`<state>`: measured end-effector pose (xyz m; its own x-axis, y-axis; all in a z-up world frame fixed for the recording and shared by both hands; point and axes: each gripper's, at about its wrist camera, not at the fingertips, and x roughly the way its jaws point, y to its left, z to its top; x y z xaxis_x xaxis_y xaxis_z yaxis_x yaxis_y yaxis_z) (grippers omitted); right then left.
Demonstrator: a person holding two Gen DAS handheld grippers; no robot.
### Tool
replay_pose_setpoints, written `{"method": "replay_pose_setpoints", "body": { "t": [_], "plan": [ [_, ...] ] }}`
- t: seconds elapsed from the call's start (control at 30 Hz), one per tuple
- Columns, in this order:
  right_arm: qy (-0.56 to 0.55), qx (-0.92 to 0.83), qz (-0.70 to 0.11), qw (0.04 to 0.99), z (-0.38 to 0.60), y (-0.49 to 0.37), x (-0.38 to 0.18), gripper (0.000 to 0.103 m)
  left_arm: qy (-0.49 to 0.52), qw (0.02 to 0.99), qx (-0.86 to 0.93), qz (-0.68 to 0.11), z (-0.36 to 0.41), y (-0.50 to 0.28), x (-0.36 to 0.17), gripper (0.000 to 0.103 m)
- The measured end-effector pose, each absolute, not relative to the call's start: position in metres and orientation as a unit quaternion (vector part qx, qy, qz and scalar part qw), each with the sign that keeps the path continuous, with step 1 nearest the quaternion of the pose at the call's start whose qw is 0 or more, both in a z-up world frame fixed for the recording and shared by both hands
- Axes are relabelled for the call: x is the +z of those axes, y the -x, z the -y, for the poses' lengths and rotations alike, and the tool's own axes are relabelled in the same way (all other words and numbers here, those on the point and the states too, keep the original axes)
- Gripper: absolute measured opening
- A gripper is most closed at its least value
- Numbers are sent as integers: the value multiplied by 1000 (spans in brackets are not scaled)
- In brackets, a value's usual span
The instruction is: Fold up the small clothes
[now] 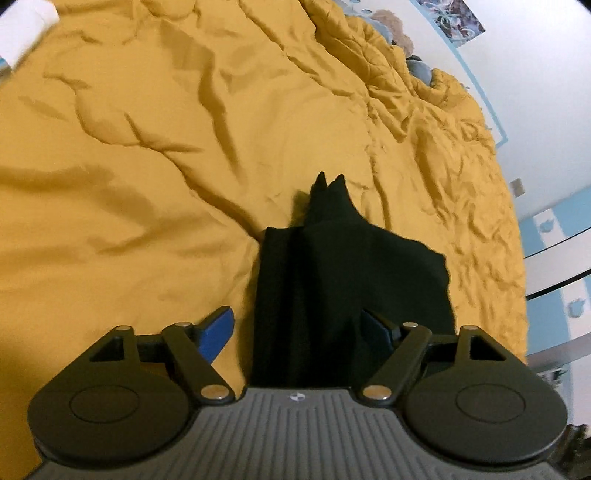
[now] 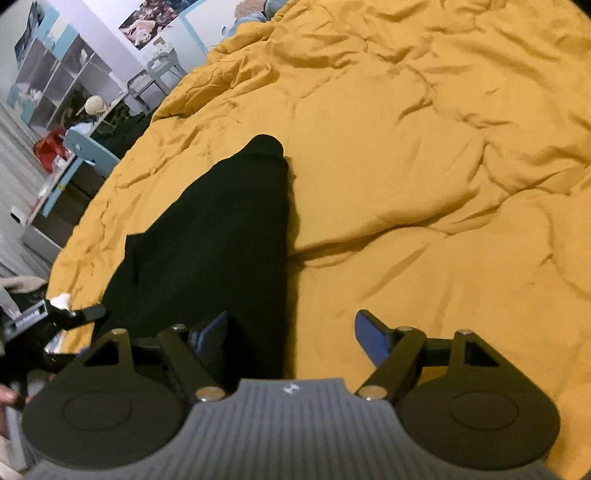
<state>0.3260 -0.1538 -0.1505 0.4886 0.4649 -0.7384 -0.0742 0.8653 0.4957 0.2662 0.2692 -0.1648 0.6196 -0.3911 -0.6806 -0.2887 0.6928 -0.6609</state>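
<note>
Left wrist view: we hold the left gripper low over the bed, pointing along the black garment. Jaws spread wide, clamped on nothing. The left blue finger pad sits over bare yellow duvet; the right one is over the cloth, partly lost against it, and we can't tell whether it touches. The garment runs from under the gripper body away from us, narrowing to a raised tip with two small points. A straight lengthwise fold edge shows along its left side. Cloth is too dark to make out seams or type. This view alone shows the stuffed toys at the far edge of the bed and a poster on the wall.

Right wrist view: we hold the right gripper low too, jaws also apart and empty. Here the black garment lies under the left finger and left of centre; the right blue pad is over bare duvet. It looks like a long tapering shape with a rounded far end, wider near us. Only this view shows the room beyond the bed: shelving, a pale blue chair, and something red on the floor. Part of another black rig shows at the left edge.
</note>
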Motion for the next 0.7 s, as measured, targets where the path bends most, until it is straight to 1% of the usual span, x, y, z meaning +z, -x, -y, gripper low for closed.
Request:
{"method": "replay_pose_setpoints", "body": {
  "t": [0.23, 0.33, 0.4, 0.43, 0.53, 0.57, 0.63, 0.67, 0.7],
  "plan": [
    [-269, 169, -476, 820, 158, -363, -164, 72, 447, 783, -62, -428, -278, -291, -182, 90],
    [-290, 163, -480, 812, 157, -379, -170, 68, 457, 775, -66, -432, -275, -305, -186, 88],
    [-291, 159, -485, 809, 153, -389, -175, 64, 458, 771, -59, -438, -272, -314, -188, 85],
    [-285, 157, -486, 811, 150, -394, -176, 64, 456, 771, -54, -442, -269, -319, -189, 83],
    [-276, 165, -483, 815, 140, -402, -180, 63, 430, 778, -44, -457, -260, -330, -187, 82],
    [-276, 168, -484, 813, 137, -405, -182, 62, 420, 781, -44, -459, -257, -333, -185, 81],
    [-278, 172, -484, 812, 134, -409, -186, 56, 405, 788, -40, -462, -252, -336, -183, 72],
    [-280, 173, -484, 811, 132, -411, -187, 51, 399, 790, -36, -463, -250, -337, -183, 68],
    [-281, 175, -485, 809, 130, -411, -188, 43, 398, 791, -35, -463, -249, -337, -183, 58]
  ]
}}
